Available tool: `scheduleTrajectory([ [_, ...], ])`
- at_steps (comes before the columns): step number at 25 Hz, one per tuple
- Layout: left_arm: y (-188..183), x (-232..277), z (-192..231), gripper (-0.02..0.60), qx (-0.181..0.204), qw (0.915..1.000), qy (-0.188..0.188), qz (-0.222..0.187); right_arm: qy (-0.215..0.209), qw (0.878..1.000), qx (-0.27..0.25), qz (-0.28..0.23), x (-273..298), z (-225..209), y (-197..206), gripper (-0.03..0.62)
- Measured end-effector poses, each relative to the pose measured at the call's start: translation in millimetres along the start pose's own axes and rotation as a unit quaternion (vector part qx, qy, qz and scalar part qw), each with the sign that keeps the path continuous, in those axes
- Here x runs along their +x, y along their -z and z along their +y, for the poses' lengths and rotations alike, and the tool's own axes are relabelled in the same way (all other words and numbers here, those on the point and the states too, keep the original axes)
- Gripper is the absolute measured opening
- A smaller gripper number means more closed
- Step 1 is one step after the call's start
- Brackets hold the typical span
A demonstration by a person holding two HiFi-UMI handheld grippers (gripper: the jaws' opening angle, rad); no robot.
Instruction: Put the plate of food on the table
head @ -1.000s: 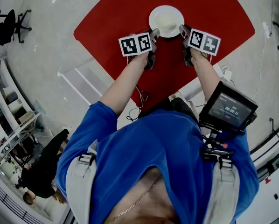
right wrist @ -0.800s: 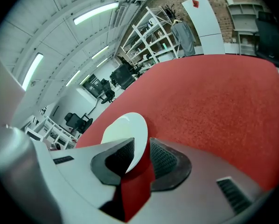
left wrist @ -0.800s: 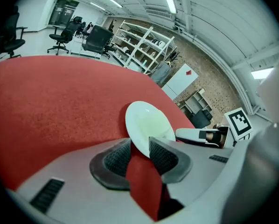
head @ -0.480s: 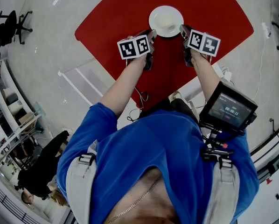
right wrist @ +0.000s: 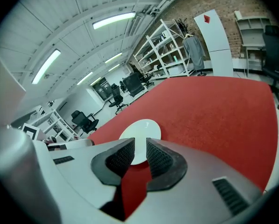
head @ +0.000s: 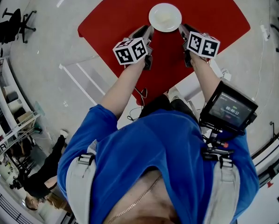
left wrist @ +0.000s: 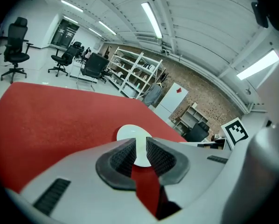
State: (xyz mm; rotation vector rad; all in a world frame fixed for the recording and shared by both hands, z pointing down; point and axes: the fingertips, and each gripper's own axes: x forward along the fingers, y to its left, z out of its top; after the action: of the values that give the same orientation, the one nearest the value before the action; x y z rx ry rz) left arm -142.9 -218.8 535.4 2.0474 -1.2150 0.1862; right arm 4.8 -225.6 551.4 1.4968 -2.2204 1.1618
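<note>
Black bumpy pads line the jaws of the left gripper [left wrist: 140,146], and there is only a thin gap between them. Nothing is held there. Through the gap you can see the near edge of the white plate [left wrist: 130,132] and some red under it. The right gripper [right wrist: 140,150] looks the same: its jaws are a little apart and hold nothing, and the plate shows just past the tips. From the head view, the two grippers point at the plate from either side of its near edge. They are very close to the rim, but I cannot tell if they touch it. The plate lies flat on the red desk [head: 209,8], near the middle and a bit toward the person. There is something pale on it, too small to name. I think the job is nearly done, because the plate is already on the desk and no jaws squeeze it. What looks left is to pull both grippers back without bumping the rim. Nothing else is on the desk, so nothing stands in the way. Farther out there are black office chairs [left wrist: 13,45], white shelves [left wrist: 135,73], a thin cable [head: 137,101] on the floor by the person's feet, and a small screen [head: 230,110] on the person's chest.
</note>
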Motion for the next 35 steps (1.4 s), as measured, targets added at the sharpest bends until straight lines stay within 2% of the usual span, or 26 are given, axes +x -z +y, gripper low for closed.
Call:
scheduleTrajectory([
  [4,-11,-7,0,0.013,-0.002,0.9996,0.003,-0.027,-0.028,0.999,-0.017,-0.014,-1,19,-6,0.075],
  [5,-13,-9,0,0.008,-0.002,0.9995,0.004,-0.032,-0.033,0.999,-0.023,-0.017,-2,24,-7,0.066],
  [7,-17,-16,-3,0.008,-0.001,0.9991,0.008,-0.042,-0.042,0.998,-0.037,-0.026,-7,34,-10,0.003],
  [11,-15,-50,-26,0.008,0.006,0.9973,0.015,-0.071,-0.070,0.994,-0.065,-0.045,-46,62,-4,0.003],
  [19,7,-119,-68,0.008,0.020,0.9929,0.017,-0.116,-0.118,0.984,-0.101,-0.082,-128,102,13,0.002],
  [30,47,-205,-112,0.008,0.026,0.9874,0.021,-0.154,-0.145,0.977,-0.124,-0.097,-209,132,58,0.002],
  [35,90,-248,-156,0.008,0.034,0.9846,0.029,-0.169,-0.152,0.974,-0.133,-0.104,-271,129,99,0.002],
])
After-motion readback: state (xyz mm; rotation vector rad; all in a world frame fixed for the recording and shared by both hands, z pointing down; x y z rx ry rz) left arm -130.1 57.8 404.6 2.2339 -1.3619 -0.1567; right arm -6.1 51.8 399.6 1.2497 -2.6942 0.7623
